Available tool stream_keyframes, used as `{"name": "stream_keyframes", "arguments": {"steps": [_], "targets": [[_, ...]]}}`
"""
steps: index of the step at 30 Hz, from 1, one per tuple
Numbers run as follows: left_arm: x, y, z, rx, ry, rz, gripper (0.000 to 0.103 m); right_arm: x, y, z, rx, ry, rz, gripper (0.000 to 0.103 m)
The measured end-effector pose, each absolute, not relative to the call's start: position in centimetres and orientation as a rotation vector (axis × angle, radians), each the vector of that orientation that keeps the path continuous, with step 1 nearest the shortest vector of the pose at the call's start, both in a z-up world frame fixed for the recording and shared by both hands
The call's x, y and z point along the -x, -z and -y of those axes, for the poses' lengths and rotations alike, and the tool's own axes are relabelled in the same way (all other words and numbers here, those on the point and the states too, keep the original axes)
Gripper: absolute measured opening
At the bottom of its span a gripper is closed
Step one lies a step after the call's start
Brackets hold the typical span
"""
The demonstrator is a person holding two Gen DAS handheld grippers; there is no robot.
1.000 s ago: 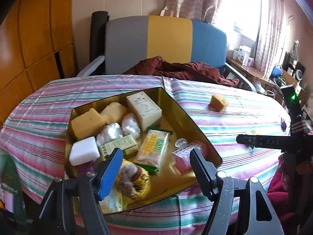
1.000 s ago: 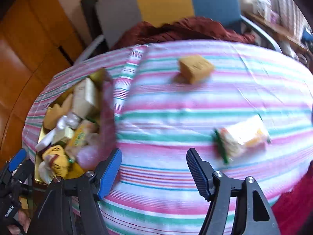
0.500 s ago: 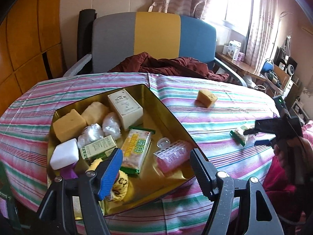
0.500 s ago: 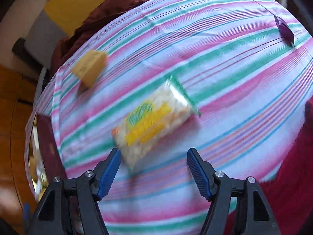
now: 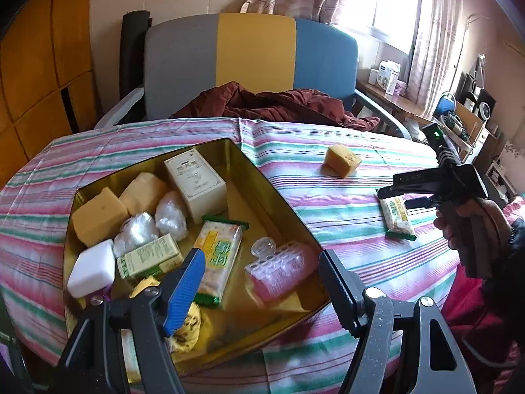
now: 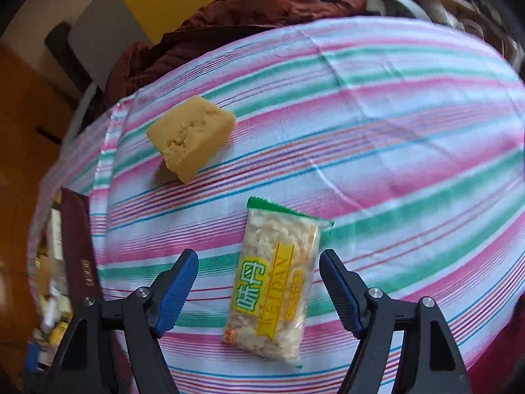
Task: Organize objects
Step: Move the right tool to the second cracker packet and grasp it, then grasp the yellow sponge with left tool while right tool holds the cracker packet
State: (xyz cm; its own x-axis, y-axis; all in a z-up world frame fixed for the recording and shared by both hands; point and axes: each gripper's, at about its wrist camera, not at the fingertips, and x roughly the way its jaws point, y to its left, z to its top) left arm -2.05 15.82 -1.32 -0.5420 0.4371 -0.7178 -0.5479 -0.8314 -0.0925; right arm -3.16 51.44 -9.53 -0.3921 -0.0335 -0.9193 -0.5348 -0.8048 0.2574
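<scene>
A gold tin box (image 5: 279, 193) on the striped table holds several items: yellow sponges, a white box, wrapped packets, a snack bar and a pink plastic case (image 5: 282, 269). My left gripper (image 5: 262, 282) is open and empty, hovering over the tin's near edge. A snack bar packet (image 6: 275, 279) lies on the cloth, with its near end between the open jaws of my right gripper (image 6: 259, 282); it also shows in the left wrist view (image 5: 397, 213). A yellow sponge (image 6: 190, 134) lies farther back on the cloth (image 5: 341, 161).
A grey, yellow and blue chair (image 5: 249, 62) with a dark red cloth (image 5: 272, 105) stands behind the table. The tin's dark outer wall (image 6: 78, 246) shows at the left of the right wrist view. A cluttered shelf (image 5: 459, 121) is at the far right.
My right gripper has swung and moved in on the snack bar packet, which now lies lengthwise between its open jaws. My left gripper has pulled back slightly from the tin.
</scene>
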Motion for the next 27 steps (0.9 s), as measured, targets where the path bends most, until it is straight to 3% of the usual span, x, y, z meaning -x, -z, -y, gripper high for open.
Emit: {"name": "stream_keyframes", "arguments": {"steps": [10,13,15,27], "targets": [[3.2,1.4,-20.9,1.044,-2.276,-0.277,0.073,2.6,11.2,-49.4,1.618,-2.269,-0.379,0.077],[3.8,1.3,-22.3,1.048,-2.264,-0.294,0.073,2.6,10.8,-49.2,1.605,-2.293,-0.331,0.046],[4.4,1.2,-23.3,1.056,-2.257,-0.304,0.073,2.4,10.5,-49.4,1.590,-2.265,-0.257,0.045],[8.9,1.1,-31.9,1.120,-2.173,-0.341,0.073,0.8,11.0,-54.7,1.573,-2.146,-0.476,0.045]]}}
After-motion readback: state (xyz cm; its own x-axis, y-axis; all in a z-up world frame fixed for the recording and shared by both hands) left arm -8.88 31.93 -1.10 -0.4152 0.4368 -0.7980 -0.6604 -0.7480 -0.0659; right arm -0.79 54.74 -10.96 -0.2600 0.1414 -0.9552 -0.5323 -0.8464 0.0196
